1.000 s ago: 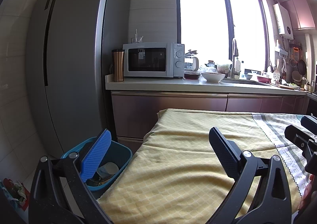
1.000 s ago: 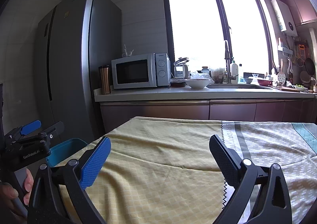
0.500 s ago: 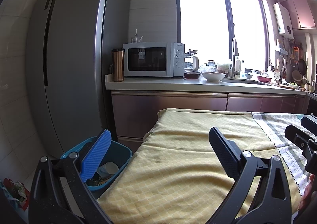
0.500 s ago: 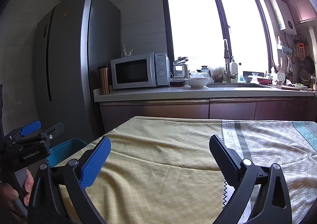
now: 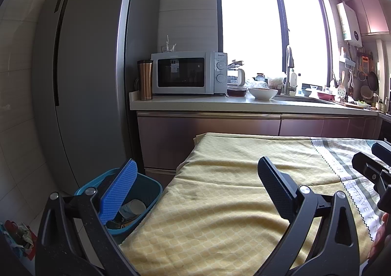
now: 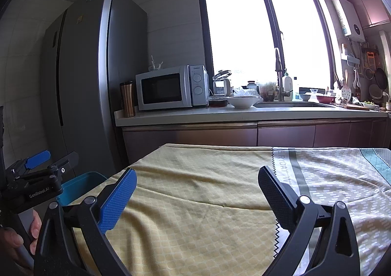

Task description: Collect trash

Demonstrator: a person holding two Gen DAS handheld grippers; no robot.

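Observation:
A blue trash bin stands on the floor left of the table, with a paper cup and other scraps inside; its rim also shows in the right wrist view. My left gripper is open and empty above the table's left end, beside the bin. My right gripper is open and empty over the yellow tablecloth. The left gripper also shows at the left of the right wrist view. No trash shows on the cloth.
A tall grey fridge stands behind the bin. A counter carries a microwave, a copper tumbler, a bowl and a sink. Crumpled rubbish lies on the floor at far left.

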